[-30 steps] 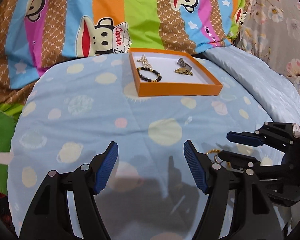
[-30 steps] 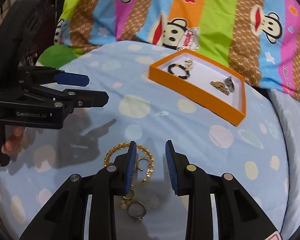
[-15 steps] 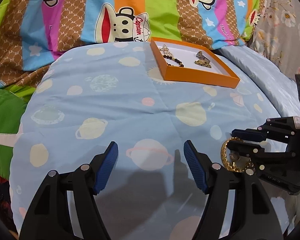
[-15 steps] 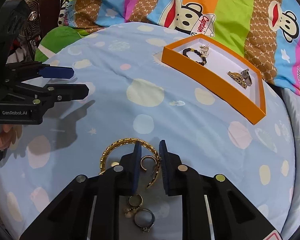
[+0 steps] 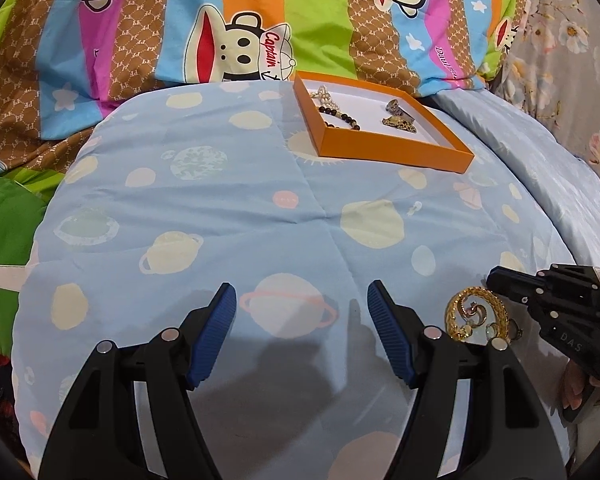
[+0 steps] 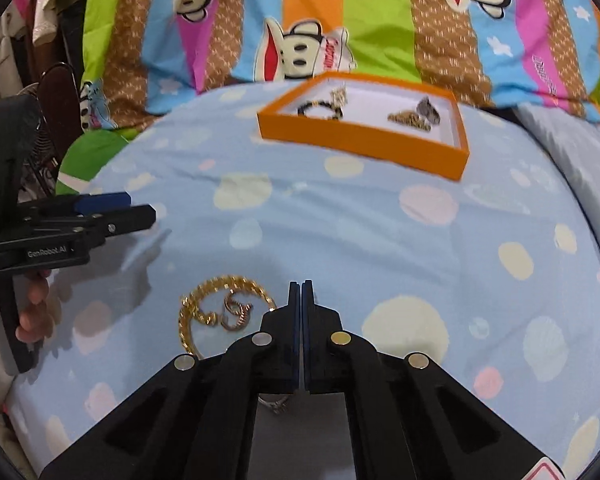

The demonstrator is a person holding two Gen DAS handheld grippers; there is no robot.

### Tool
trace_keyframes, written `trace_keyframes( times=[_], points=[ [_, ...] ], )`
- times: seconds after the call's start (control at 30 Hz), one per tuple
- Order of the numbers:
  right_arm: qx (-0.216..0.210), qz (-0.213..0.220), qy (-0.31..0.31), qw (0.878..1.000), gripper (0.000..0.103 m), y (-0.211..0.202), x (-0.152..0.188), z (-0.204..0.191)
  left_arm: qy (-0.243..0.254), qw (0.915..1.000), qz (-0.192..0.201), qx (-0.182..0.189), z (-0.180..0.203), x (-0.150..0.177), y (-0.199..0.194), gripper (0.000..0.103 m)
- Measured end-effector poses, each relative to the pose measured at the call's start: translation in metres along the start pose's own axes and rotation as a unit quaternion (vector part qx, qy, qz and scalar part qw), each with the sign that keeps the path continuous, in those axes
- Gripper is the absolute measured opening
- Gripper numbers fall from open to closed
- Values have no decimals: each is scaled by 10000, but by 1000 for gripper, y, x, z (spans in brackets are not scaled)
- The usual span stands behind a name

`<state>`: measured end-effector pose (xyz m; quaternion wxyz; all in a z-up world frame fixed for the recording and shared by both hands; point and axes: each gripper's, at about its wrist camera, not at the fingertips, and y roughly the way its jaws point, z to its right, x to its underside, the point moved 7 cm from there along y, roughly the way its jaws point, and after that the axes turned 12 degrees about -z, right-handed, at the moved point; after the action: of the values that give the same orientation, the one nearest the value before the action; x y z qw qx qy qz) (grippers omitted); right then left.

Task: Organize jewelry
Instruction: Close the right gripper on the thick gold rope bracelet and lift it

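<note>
A gold twisted bangle lies on the blue spotted quilt with small gold earrings inside its loop. My right gripper is shut just right of the bangle, its left finger against the bangle's edge, and nothing shows between the pads. A ring lies beneath that gripper's body. In the left wrist view the right gripper sits at the bangle's far right side. My left gripper stands open over bare quilt, holding nothing. The orange tray at the back holds a dark bead bracelet and other pieces.
A striped cartoon-monkey blanket rises behind the tray. A floral cloth is at the far right. A hand holds the left gripper at the quilt's left edge, beside a green cushion.
The right gripper's jaws closed fully and slid right, off the earrings and bangle that lay between them. The left gripper stayed open and barely moved.
</note>
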<state>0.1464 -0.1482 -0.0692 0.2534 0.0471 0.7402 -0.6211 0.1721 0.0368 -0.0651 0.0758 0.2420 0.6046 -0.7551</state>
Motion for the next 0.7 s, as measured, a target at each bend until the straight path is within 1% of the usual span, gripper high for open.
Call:
trace_keyframes(
  times=[0.1,0.17,0.23,0.27,0.37,0.43,0.57,0.7],
  points=[
    [-51,-71,-105,9999,4,0,-3,-2,40,10000,11,-12,2,0,0,66],
    [-73,-86,-287,9995,5,-2,-5,-8,43,10000,13,-32,2,0,0,66],
    [-48,-193,-606,9980,5,-2,-7,-20,16,10000,11,-16,0,0,0,66],
    [18,-264,-775,9966,5,-1,-8,-24,0,10000,11,-1,-1,0,0,66],
    [403,-495,-1279,9897,5,5,-9,-34,-18,10000,24,19,-3,-1,-1,66],
    [539,-625,-1451,9860,6,6,-7,-34,-31,10000,35,20,-3,-1,-1,66],
    [557,-854,-1553,9826,7,6,1,-28,-76,9999,66,66,-6,-3,-4,66],
    [438,-869,-1448,9847,8,7,2,-25,-54,9999,51,91,-4,-3,-3,66]
  ],
)
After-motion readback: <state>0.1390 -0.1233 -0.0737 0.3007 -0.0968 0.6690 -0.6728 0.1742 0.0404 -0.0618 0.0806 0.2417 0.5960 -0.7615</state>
